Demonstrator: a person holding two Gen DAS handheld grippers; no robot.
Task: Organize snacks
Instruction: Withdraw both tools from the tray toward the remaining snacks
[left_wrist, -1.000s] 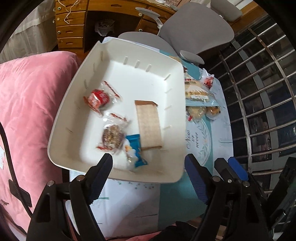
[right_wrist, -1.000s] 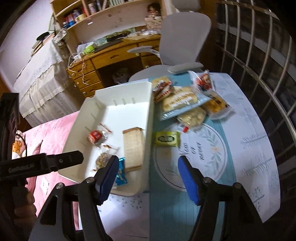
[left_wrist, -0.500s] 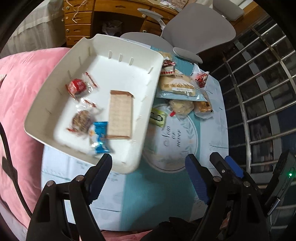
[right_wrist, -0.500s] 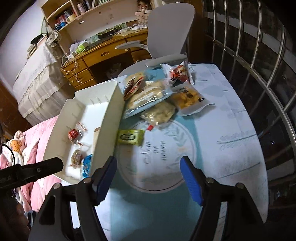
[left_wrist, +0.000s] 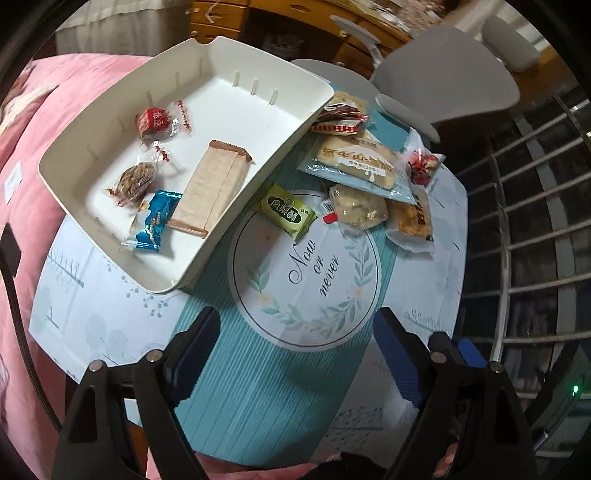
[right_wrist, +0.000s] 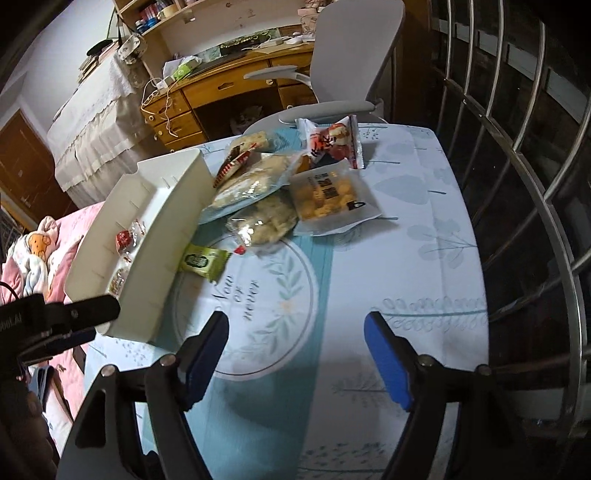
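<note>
Both views have pulled back from the tray (left_wrist: 258, 79); left tongs (left_wrist: 297, 345) and right tongs (right_wrist: 295, 349) gape empty.

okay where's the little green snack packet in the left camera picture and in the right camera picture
Left wrist view: the green snack packet lies right of centre in the upper half, on the table just right of the white tray.
Right wrist view: the same packet sits left of centre, against the tray's near wall.
Shared landmark: the round "Now or never" print directly below the packet in both.
</note>
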